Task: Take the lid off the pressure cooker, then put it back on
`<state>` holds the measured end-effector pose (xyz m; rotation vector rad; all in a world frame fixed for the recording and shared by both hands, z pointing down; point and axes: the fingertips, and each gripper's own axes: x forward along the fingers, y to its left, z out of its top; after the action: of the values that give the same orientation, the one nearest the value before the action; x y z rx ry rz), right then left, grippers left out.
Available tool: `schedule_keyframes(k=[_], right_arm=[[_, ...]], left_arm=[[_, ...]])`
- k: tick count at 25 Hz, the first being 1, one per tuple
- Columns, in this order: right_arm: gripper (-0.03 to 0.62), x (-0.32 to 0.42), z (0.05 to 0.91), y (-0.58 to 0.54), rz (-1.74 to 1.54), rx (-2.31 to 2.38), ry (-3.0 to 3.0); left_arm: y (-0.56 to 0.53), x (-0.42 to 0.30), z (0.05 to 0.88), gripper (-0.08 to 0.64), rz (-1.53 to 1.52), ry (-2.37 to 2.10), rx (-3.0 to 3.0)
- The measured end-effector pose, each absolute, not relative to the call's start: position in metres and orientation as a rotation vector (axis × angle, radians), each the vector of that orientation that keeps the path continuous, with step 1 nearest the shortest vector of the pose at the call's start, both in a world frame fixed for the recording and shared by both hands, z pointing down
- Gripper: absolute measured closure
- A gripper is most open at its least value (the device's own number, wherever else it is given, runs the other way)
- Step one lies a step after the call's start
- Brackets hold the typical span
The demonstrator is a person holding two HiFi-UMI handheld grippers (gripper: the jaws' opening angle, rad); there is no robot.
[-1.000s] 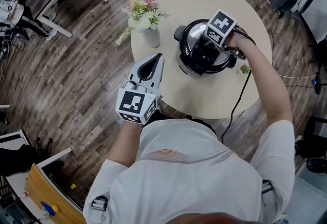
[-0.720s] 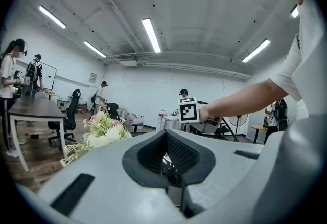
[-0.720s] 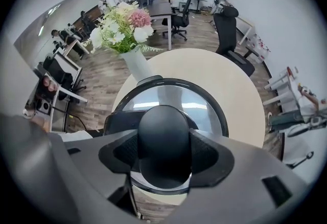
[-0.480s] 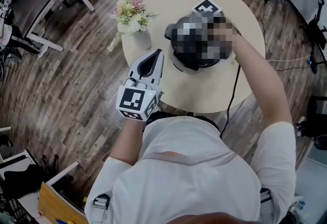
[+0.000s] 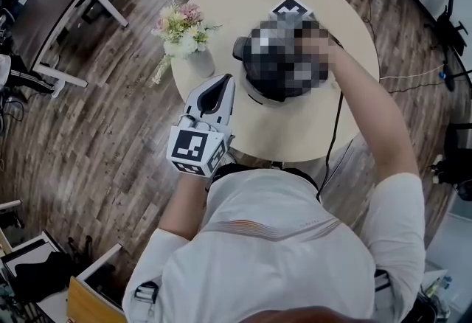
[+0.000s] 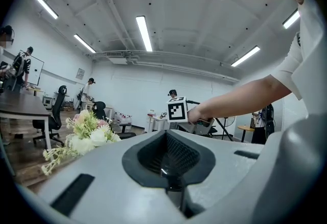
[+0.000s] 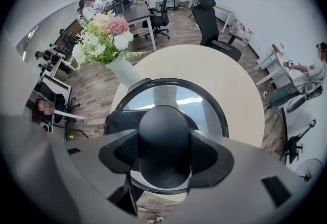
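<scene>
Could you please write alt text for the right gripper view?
The right gripper, pointing down, is clamped on the black knob of the glass lid on the pressure cooker. It stands on a round beige table, a vase of flowers beyond.

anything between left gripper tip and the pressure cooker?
Nothing. Head view shows only bare table between left gripper and pressure cooker; the vase sits aside.

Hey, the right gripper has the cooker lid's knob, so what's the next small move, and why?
Probably a short, straight lift. The right gripper points down with its fingers pressed on both sides of the knob, so the grip on the lid looks ready. Going straight up should also keep it away from the flowers beside it.
</scene>
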<state>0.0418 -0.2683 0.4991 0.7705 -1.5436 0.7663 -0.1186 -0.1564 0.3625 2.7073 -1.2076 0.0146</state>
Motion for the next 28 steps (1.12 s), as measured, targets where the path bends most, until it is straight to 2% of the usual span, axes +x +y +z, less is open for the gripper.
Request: schedule_keyframes(k=[9,18,28], right_arm=[[0.313,0.045,0.491,-0.269,0.723,0.742,-1.583],[0.313,0.053,0.428,-0.268,0.584,0.726,-1.648],[0.313,0.143,0.365,-0.216,0.602,0.781,-1.730]], left_arm=[[-0.161,-0.117,0.363,0.555,0.039,-1.203,2.718],[-0.166,-0.102,0.354,0.555,0.037,-1.175,2.748],[-0.165,-0.058,0.350,0.555,0.037,-1.075,2.801]])
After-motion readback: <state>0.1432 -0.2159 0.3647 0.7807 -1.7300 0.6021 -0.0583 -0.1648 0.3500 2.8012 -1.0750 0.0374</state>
